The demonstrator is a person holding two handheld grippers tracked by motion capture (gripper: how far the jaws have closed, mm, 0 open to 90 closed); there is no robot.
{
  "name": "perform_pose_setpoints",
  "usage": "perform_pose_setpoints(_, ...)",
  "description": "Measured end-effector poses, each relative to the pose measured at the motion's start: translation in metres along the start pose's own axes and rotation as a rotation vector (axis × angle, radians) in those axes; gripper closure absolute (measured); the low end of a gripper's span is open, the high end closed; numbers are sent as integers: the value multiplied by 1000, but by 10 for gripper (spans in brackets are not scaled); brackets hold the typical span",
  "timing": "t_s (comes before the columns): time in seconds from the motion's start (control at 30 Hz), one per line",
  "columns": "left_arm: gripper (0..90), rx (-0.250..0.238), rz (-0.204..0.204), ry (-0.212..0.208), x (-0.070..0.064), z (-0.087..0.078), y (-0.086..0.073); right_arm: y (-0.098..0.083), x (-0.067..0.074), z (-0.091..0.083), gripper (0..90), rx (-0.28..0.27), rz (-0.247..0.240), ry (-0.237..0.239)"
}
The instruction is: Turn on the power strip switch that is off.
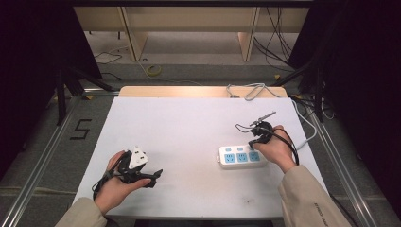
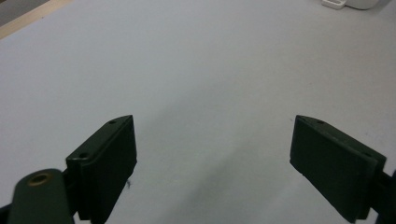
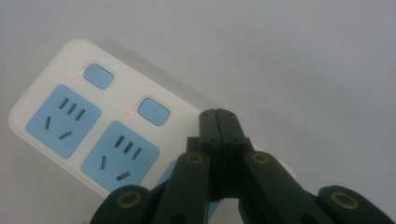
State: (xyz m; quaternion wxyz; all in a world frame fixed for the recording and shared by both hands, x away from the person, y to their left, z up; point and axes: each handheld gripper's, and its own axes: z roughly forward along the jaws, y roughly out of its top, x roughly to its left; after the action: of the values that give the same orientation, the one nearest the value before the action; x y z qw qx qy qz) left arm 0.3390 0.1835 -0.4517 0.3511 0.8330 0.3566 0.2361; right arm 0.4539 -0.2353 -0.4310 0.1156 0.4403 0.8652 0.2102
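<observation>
Pressing down over the white three-socket power strip with blue faces, the right tool has its jaws clenched together, empty, tip at the third switch; strip lies right of centre on the white worktop; left tool released, idle near the front edge. Risk: an off-centre push may slide the unrestrained strip or slip off the button.

The left claw lay low in the person's left hand, its jaws spread wide apart with nothing between them. The right claw, gripped from above by the right hand, pointed downward with its jaws pressed flat together. Both forearms wore beige sleeves.
</observation>
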Motion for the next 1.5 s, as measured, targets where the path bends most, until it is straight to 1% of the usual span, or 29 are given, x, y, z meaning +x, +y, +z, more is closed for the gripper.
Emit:
perform_pose_setpoints(0.5,143,-2,-1,-2,0,0,0,1,2,2,900,7,-9,-8)
perform_pose_setpoints(0.8,143,-1,-3,-3,0,0,0,1,2,2,900,11,-5,-3)
perform_pose_setpoints(1.13,143,0,-1,-2,0,0,0,0,3,2,900,17,-7,-17)
perform_pose_setpoints(1.5,143,-2,-3,-1,0,0,0,0,2,3,900,18,8,-11)
